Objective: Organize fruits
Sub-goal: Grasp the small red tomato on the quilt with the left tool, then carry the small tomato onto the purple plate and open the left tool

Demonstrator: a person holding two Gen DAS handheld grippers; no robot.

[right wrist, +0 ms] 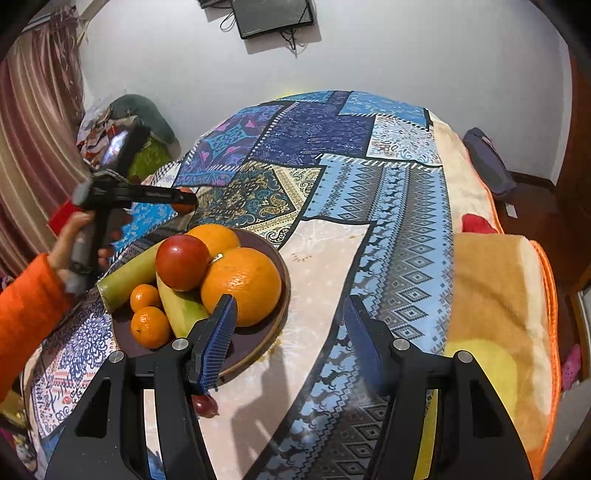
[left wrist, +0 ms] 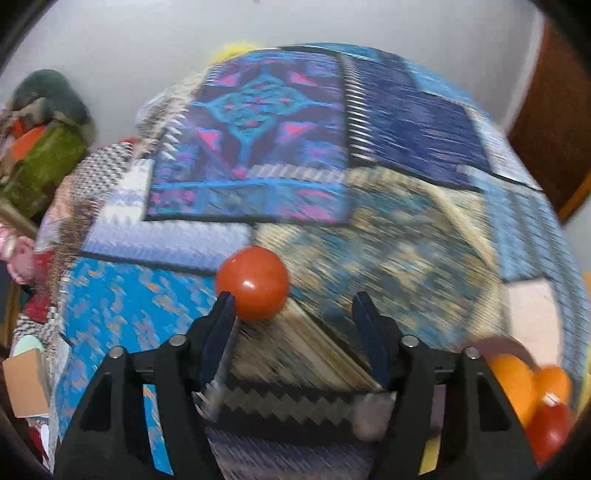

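While the left gripper [left wrist: 291,306] gapes wide, a small red-orange fruit [left wrist: 252,282] sits at its left fingertip, ungripped, on the patchwork cloth [left wrist: 406,236]. Toward the cloth's left edge stands a brown plate [right wrist: 275,258] heaped with an orange [right wrist: 242,286], an apple [right wrist: 182,262], tangerines [right wrist: 149,326] and bananas [right wrist: 129,273]. Beside it the right gripper [right wrist: 290,308] hangs wide open, empty.

A plain pale grey-white wall [right wrist: 388,48] fills the top of the frame, with a dark flat screen [right wrist: 273,16] and its dangling cables mounted at upper centre. Striped pink-and-beige curtains [right wrist: 26,147] hang along the left edge. A heap of clothes and green fabric [right wrist: 125,129] sits at centre left. Dark brown wooden furniture [right wrist: 576,166] stands at far right.
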